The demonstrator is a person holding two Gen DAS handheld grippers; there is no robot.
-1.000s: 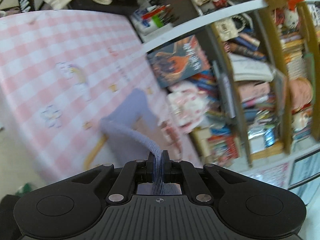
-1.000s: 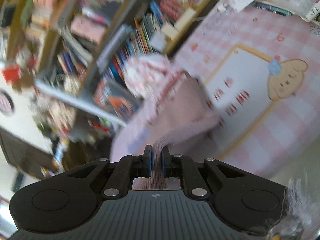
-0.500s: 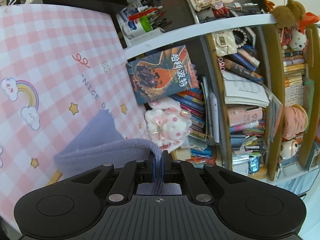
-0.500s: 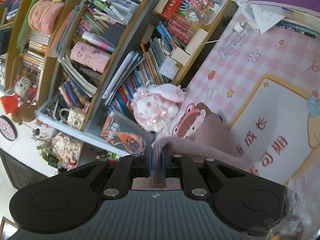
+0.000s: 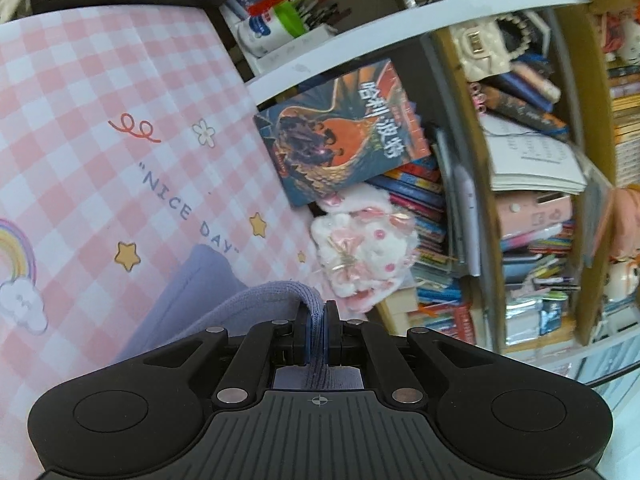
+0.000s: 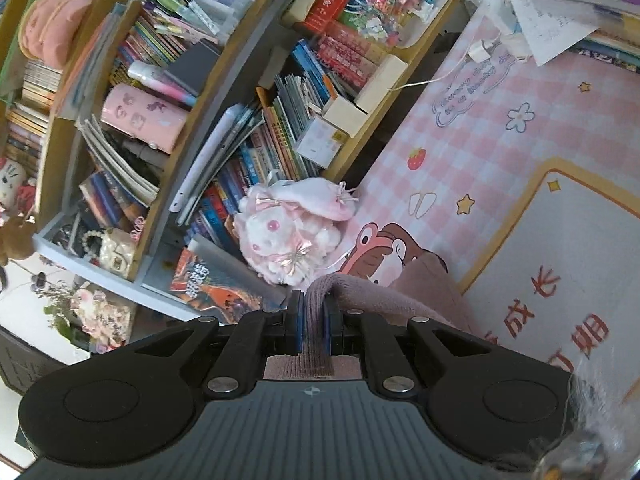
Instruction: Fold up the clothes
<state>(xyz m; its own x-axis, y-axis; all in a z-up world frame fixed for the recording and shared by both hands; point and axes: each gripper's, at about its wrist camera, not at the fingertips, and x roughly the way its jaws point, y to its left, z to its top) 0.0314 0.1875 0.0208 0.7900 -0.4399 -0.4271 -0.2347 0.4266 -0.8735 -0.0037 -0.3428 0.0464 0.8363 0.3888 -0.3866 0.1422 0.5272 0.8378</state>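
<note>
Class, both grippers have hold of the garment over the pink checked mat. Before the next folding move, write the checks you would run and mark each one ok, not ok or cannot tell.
1. Left gripper shut on the garment: ok, ribbed edge pinched between the pads.
2. Right gripper shut on the garment: ok, edge clamped.
3. Fabric hanging free of folds between the grippers: cannot tell, the span between them is out of view.
4. Mat bare ahead of the left gripper: ok.
5. Pink plush toy apart from the garment: cannot tell, it sits very near at the mat's edge.
</note>
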